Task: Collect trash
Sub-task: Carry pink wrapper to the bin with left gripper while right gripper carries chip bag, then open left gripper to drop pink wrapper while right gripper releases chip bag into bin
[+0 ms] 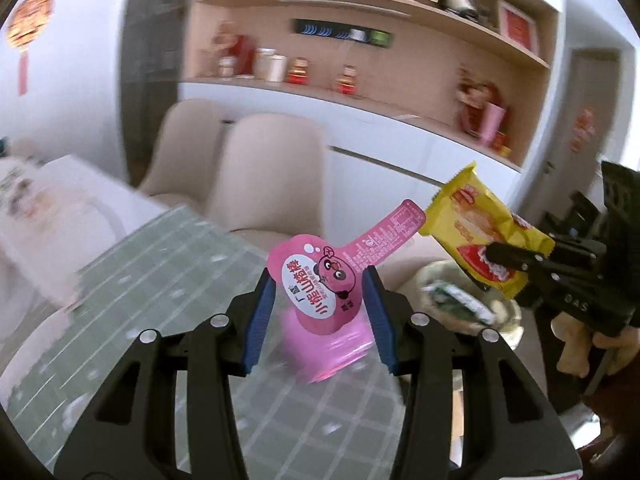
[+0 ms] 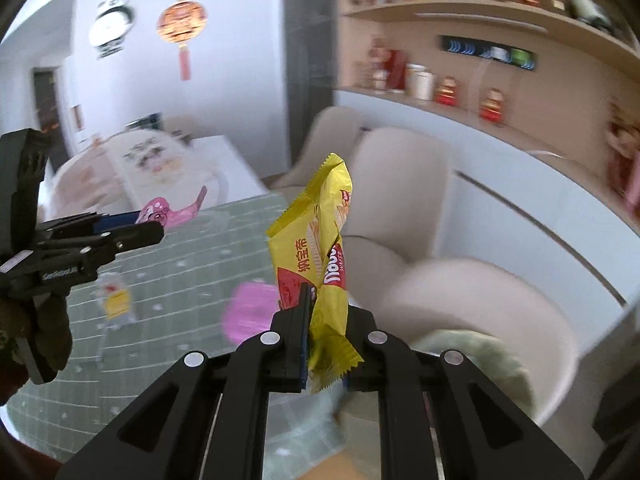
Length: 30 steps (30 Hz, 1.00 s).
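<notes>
Two hand-held grippers are in view, each holding one piece of trash above the green gridded bench (image 1: 168,264). The left hand-held gripper (image 1: 320,300) has its blue pads (image 1: 262,312) partly closed around a pink cup (image 1: 324,320), one pad on each side; the cup's peeled pink lid (image 1: 320,288) stands up between the fingers at the centre of the left wrist view. The right hand-held gripper (image 2: 326,340) is closed tight on the lower end of a yellow wafer wrapper (image 2: 320,248), which rises upright from the jaws at mid-frame. One small wrapper (image 2: 116,300) lies on the bench at lower left. Two beige chairs (image 1: 272,184) stand behind the bench.
</notes>
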Tool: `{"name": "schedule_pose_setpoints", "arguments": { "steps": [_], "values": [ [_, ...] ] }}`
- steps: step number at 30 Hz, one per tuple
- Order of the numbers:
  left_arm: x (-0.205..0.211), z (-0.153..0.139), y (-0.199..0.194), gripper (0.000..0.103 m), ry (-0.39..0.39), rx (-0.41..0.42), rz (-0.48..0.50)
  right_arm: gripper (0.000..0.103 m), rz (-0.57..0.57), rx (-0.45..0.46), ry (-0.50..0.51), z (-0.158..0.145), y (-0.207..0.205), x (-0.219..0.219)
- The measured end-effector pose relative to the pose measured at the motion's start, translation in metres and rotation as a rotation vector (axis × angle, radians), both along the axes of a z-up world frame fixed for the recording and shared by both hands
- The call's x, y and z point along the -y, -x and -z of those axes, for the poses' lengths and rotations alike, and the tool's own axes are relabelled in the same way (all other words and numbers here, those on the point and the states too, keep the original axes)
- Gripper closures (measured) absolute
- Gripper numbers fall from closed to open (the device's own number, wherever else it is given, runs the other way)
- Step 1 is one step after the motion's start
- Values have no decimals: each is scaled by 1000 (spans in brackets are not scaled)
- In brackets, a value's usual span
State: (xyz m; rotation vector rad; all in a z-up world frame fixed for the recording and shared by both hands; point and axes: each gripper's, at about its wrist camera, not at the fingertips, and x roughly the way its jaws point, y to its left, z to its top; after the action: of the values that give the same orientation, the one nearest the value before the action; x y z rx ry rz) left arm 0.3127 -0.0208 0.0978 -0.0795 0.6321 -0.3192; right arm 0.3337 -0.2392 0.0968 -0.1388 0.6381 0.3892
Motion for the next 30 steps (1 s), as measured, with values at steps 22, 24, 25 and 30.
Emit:
{"name": "schedule_pose_setpoints", "arguments": {
  "steps": [22,24,25,30],
  "values": [
    [244,111,-98,50,-16,-295,492,90,437,-53,-59,34,-28,189],
    [242,112,-98,50,-16,-287,458,90,427,-60,-62,38,-31,189],
    [238,111,-97,49,-9,-280,451,90,421,-65,-63,40,-32,188],
    [208,90,-85,46,15,-249,347,90,367,-140,-98,68,-39,173]
  ]
}}
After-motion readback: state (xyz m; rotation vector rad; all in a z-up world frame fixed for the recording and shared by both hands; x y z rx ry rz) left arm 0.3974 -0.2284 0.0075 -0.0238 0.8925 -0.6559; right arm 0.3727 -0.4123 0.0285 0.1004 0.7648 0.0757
